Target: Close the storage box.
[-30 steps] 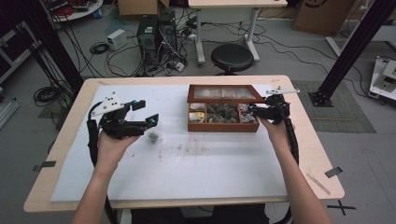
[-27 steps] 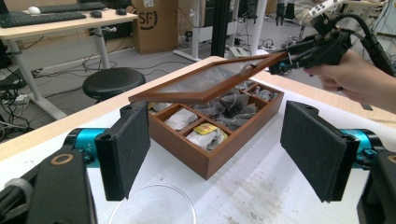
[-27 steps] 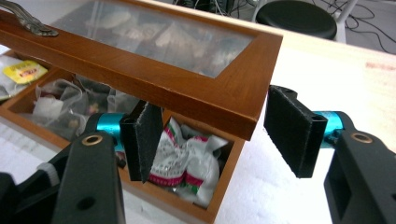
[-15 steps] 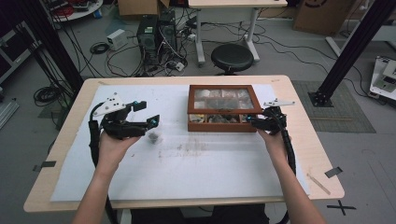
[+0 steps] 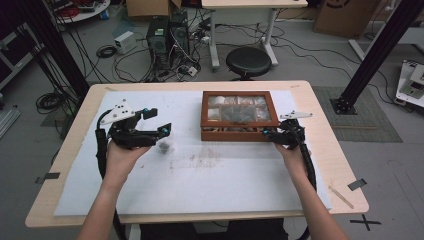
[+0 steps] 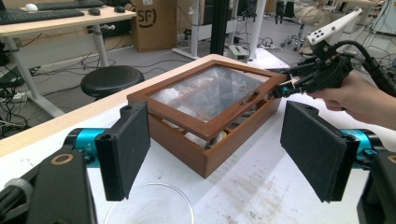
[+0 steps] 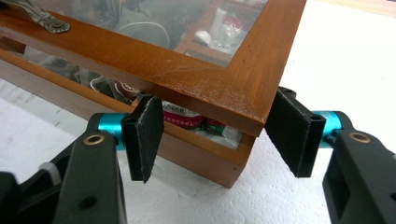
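Since a second ago the lid (image 5: 239, 107) has come down from upright until it hangs just above the box (image 5: 235, 134), and the right gripper (image 5: 279, 135) has drawn back toward the person with it.

Nearest to the right gripper's fingers (image 7: 145, 135), the lid's front corner sits between the two pads: one tucked under the lid's front edge, the other just beside its side edge. The jaws stand apart and are not pinching the wood, so the lid seems to rest on them more than it is held. A slim gap shows between lid and box, with packets (image 7: 186, 120) visible through it.

The left gripper (image 5: 150, 129) waits well apart from the box, its pads (image 6: 125, 149) spread wide with nothing between them. A clear cup (image 6: 149, 205) lies right below and before those pads; the box stands farther out beyond them.

As I read it, the closing is almost done. What is left is to let the lid settle flush and slip the pad out from under the edge without a pinch.
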Motion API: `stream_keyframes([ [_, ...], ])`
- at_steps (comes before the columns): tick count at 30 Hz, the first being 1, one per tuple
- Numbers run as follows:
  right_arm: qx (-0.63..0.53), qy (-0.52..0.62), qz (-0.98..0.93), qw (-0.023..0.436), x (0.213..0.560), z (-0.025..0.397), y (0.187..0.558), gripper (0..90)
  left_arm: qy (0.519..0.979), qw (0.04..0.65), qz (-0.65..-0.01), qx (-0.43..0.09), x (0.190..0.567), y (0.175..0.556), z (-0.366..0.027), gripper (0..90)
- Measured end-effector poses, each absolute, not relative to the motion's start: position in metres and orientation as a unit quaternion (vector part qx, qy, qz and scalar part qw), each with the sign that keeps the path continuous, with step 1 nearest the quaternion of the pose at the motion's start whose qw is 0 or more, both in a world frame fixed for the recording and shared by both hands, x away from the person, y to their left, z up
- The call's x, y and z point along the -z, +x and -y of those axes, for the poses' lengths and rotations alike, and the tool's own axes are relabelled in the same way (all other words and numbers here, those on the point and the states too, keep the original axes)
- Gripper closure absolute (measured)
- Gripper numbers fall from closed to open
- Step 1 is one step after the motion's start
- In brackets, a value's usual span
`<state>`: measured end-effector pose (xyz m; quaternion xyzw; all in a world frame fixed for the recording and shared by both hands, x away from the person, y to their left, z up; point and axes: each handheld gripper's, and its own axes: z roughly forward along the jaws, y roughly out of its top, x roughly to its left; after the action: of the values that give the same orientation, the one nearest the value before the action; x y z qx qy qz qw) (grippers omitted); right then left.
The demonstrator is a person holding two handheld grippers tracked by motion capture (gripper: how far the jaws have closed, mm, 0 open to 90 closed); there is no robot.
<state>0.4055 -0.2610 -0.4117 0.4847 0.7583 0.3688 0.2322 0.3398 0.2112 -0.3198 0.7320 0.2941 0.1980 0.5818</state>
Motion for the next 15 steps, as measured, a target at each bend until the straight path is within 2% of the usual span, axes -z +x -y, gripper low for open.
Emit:
stream_keyframes([
  [15, -0.352, 0.485, -0.768, 0.225, 0.422, 0.263, 0.397, 38.7, 0.73, 0.585, -0.291, -0.198, 0.317, 0.339, -0.211, 24.2],
])
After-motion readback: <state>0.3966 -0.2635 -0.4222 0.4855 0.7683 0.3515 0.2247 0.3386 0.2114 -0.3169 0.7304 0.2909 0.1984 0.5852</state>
